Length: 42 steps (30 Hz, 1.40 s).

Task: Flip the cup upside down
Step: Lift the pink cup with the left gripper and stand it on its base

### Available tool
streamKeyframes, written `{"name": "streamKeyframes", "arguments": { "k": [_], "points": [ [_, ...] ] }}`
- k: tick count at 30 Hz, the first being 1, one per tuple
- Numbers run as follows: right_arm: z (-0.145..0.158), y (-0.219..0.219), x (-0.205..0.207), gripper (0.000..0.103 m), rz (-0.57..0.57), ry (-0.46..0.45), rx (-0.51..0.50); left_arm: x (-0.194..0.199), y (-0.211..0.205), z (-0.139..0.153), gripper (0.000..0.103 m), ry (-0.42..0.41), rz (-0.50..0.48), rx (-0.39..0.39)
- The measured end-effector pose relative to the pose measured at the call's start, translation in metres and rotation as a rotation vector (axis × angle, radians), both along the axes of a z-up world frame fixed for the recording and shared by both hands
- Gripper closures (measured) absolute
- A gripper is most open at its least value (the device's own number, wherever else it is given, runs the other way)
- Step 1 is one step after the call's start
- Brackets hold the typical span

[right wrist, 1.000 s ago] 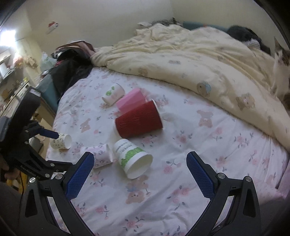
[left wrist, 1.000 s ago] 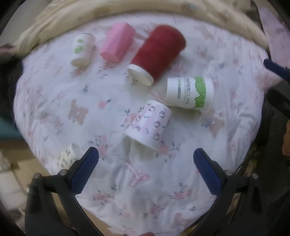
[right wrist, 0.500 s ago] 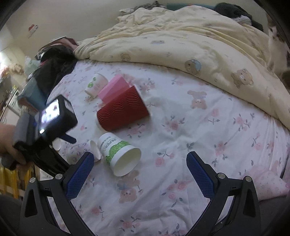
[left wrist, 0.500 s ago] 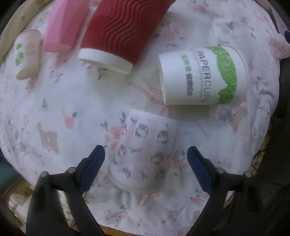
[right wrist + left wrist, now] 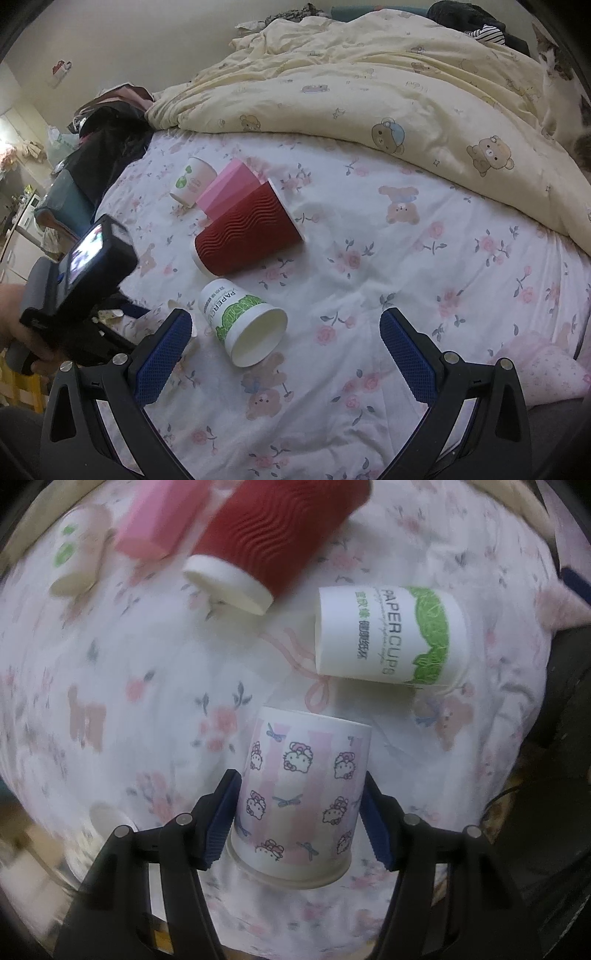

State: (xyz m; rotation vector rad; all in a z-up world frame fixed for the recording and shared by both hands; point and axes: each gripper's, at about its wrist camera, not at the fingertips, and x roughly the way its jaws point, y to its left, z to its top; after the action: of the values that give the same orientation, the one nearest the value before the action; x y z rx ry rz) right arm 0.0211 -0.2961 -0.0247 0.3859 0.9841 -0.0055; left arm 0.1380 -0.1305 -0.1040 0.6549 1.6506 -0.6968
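Since half a second earlier, the left gripper (image 5: 297, 818) had clamped its pads on the kitten-print cup (image 5: 301, 794), lying just below the green-and-white paper cup (image 5: 388, 637). Right of that paper cup (image 5: 242, 326), the right gripper (image 5: 284, 352) hung spread wide, holding nothing.

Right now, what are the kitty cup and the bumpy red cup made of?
Kitty cup: probably thin paper with a smooth printed finish and a rolled rim. Red cup: likely paper too, its wavy ridged sleeve looks like matte corrugated card, with a white rim.

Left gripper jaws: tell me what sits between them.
The Hello Kitty cup, lying on the floral sheet, fills the gap of the left gripper, both jaws at its sides; the left wrist view shows it.
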Motion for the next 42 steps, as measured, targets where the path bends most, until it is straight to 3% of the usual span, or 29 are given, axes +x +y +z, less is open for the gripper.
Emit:
{"name": "streamKeyframes", "arguments": {
  "k": [4,12,17,22,24,30,39,41,42],
  "points": [
    [0.004,0.002,-0.003,0.0,0.007,-0.014,-0.003,-0.015,0.03,0.023,0.044,-0.007,0.133,-0.057],
    [0.012,0.01,-0.01,0.0,0.029,-0.049,-0.016,-0.032,0.111,0.056,0.044,0.011,0.518,-0.169],
    [0.015,0.011,-0.017,0.0,0.04,-0.059,-0.011,-0.037,0.13,0.021,0.044,0.089,0.806,-0.231],
    [0.015,0.012,-0.02,0.0,0.051,-0.054,-0.021,-0.073,0.12,-0.011,0.043,0.166,0.994,-0.261],
    [0.015,0.012,-0.021,0.0,0.048,-0.057,-0.013,-0.084,0.118,-0.021,0.043,0.199,1.026,-0.254],
    [0.02,0.011,-0.025,0.0,0.047,-0.075,0.007,-0.095,0.122,-0.029,0.043,0.169,1.142,-0.21],
    [0.021,0.008,-0.025,0.0,0.037,-0.064,0.018,-0.095,0.104,-0.044,0.042,0.134,1.166,-0.153],
    [0.021,0.009,-0.025,0.0,0.04,-0.062,0.017,-0.094,0.102,-0.045,0.039,0.137,1.168,-0.151],
    [0.021,0.008,-0.024,0.0,0.042,-0.061,0.017,-0.095,0.102,-0.044,0.029,0.14,1.167,-0.152]
  ]
}}
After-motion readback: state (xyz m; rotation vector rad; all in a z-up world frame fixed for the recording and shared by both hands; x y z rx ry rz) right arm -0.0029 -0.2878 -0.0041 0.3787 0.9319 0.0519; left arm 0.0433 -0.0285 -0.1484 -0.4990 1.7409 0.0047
